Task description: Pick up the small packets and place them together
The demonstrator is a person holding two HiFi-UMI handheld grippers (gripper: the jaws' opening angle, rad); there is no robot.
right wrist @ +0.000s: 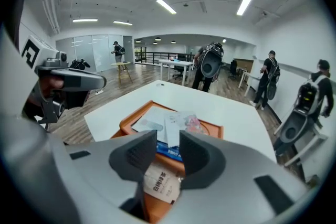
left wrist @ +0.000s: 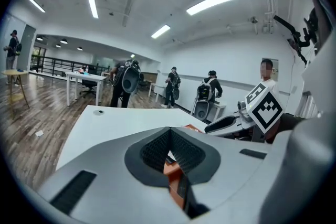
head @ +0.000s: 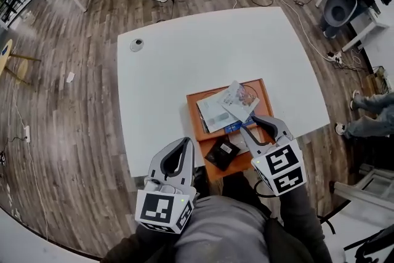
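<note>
**Right gripper** (head: 251, 125): the jaws stand moderately apart and grip nothing. Directly below the gap, a white printed packet (right wrist: 160, 183) lies flat on the orange tray (head: 193, 113); the pads do not press it. Just ahead of the jaw tips lies a blue packet (right wrist: 167, 150), and beyond it a loose stack of pale packets (head: 225, 105). A dark packet (head: 221, 154) lies to this gripper's left, at the tray's near edge, apart from the stack.

**Left gripper** (head: 183, 142): the jaws are closed tip to tip with nothing between them. It hovers short of the tray and to its left, over the white table (head: 184, 52). It is probably held back so that the working gripper has free access.

**Assessment:** the tray appears to serve as the collection point, and the stack groups most of the packets. The open span suits a thin flat packet taken by one edge. The white and dark packets appear left to join the stack.
</note>
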